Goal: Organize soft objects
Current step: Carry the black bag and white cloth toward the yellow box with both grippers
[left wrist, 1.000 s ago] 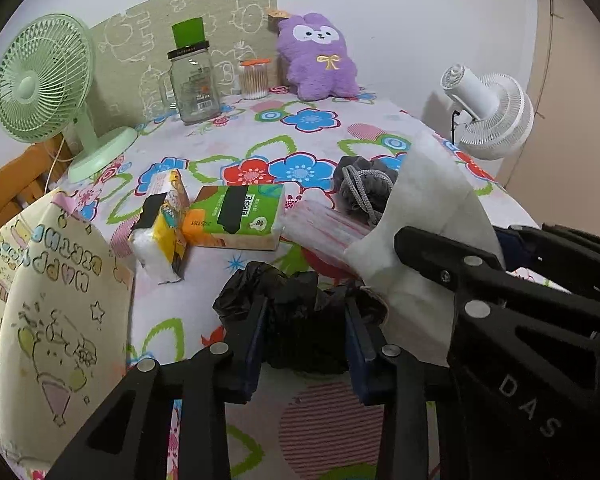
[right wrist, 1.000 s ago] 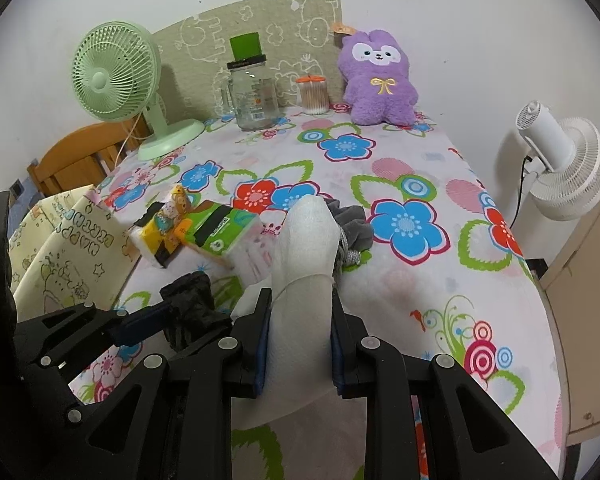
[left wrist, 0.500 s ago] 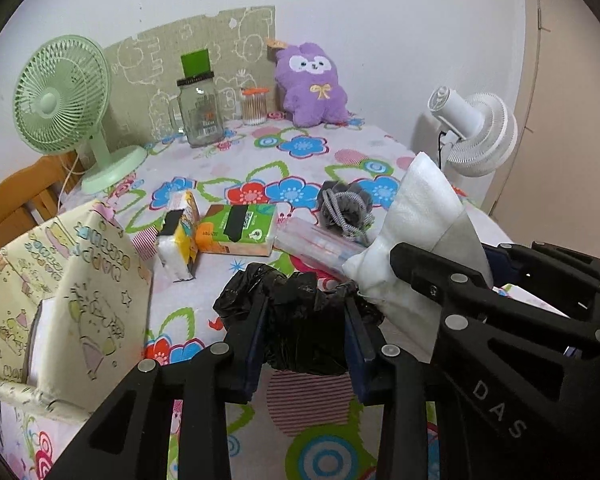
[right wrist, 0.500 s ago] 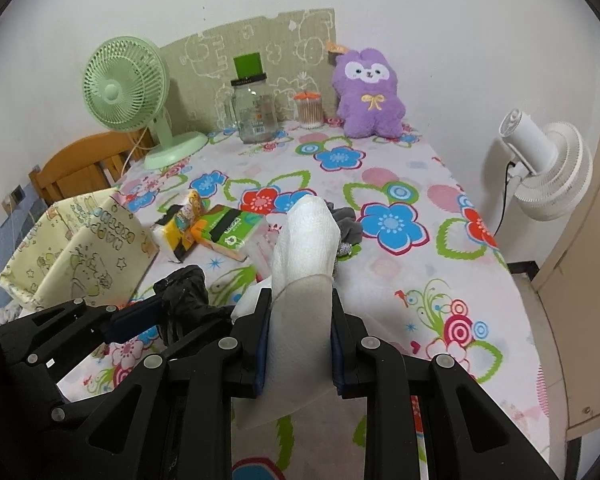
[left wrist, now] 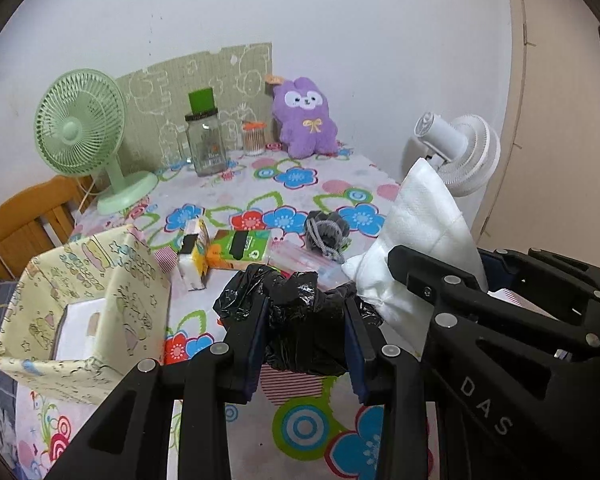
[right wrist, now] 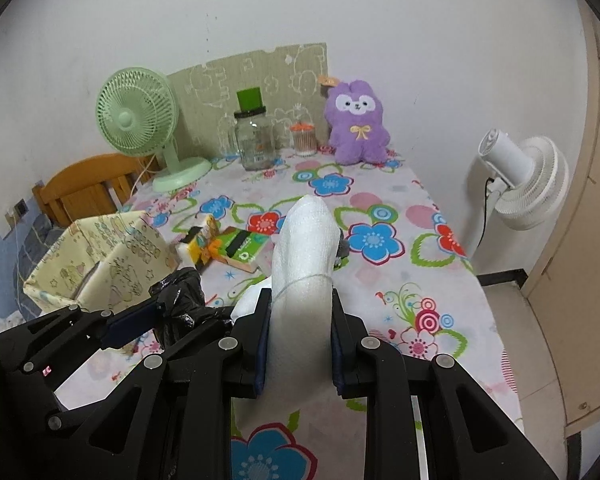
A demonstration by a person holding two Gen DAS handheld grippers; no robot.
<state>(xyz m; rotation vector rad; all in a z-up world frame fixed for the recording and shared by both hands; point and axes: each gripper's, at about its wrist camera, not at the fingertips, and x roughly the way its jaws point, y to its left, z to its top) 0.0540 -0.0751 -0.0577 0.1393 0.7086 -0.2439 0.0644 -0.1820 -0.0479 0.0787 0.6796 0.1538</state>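
The desk, covered with a flowered cloth, carries every item. A pale yellow box with cartoon print sits open at its left edge, near the left tool. A green fan and a purple plush toy stand at the far end, against the wall.

The right tool tilts downward above the near part of the desk, its jaws clamped on a white cloth that stands up between them. The left tool sits just beside it at a similar downward tilt, its jaws clamped on a crumpled black plastic bag. Both items are held clear of the desk.

Two tissue packs and a small grey bundle lie mid-desk.
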